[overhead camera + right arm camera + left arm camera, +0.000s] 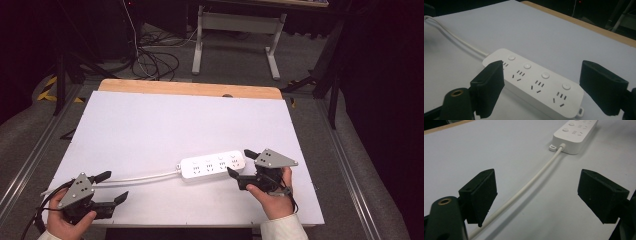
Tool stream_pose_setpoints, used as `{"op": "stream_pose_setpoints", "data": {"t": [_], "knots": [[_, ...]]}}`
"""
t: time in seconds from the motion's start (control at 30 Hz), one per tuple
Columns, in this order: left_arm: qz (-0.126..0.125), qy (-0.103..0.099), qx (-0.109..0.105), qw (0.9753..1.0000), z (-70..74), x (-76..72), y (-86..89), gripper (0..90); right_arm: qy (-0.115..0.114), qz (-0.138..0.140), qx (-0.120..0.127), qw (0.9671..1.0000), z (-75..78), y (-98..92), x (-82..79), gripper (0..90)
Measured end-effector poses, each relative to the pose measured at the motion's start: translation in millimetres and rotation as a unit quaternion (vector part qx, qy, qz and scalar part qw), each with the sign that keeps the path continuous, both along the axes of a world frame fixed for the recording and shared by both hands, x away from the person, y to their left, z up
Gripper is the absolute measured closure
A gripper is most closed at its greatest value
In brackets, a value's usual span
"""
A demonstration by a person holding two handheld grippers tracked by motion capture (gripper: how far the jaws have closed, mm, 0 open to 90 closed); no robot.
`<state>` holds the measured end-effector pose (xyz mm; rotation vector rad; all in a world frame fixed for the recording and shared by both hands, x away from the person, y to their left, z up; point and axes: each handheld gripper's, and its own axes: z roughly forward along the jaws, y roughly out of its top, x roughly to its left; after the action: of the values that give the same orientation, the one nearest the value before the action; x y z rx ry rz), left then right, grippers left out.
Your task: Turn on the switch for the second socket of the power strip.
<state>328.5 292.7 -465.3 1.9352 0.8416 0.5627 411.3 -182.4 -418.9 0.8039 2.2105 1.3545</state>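
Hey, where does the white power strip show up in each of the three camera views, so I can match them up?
High view: the power strip lies right of centre on the table, just left of the right gripper.
Left gripper view: top right corner, far beyond the open jaws.
Right gripper view: centre, close up between the open jaws.
Shared landmark: the white cable leaving the strip's end.

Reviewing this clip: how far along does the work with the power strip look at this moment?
Nothing looks done yet: the power strip lies flat on the white table, its cord trailing toward the person's left. In hand: the right gripper is open at the strip's end, and the left gripper is open around the cord, with no grip visible. Any grasping or moving is left.
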Motion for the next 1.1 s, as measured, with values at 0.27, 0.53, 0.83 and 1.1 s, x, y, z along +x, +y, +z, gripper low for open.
{"op": "stream_pose_setpoints", "data": {"t": [0.27,0.53,0.83,1.1], "knots": [[-0.009,-0.001,0.005,0.9999,1.2,-1.4,2.0,10.5,-0.005,-0.006,-0.005,1.0000,-11.3,-19.5,-5.8,19.7],[-0.007,-0.005,0.008,0.9999,0.7,-1.3,2.4,9.2,0.012,-0.015,0.002,0.9998,-28.6,-40.1,-8.1,18.7],[-0.006,-0.002,0.013,0.9999,0.2,-1.9,1.5,8.7,0.043,-0.023,0.015,0.9987,-45.1,-60.6,-11.6,16.8],[0.002,0.005,0.016,0.9999,-1.4,-1.2,2.3,8.7,0.075,-0.033,0.008,0.9966,-56.7,-72.5,-11.6,13.7]]}}
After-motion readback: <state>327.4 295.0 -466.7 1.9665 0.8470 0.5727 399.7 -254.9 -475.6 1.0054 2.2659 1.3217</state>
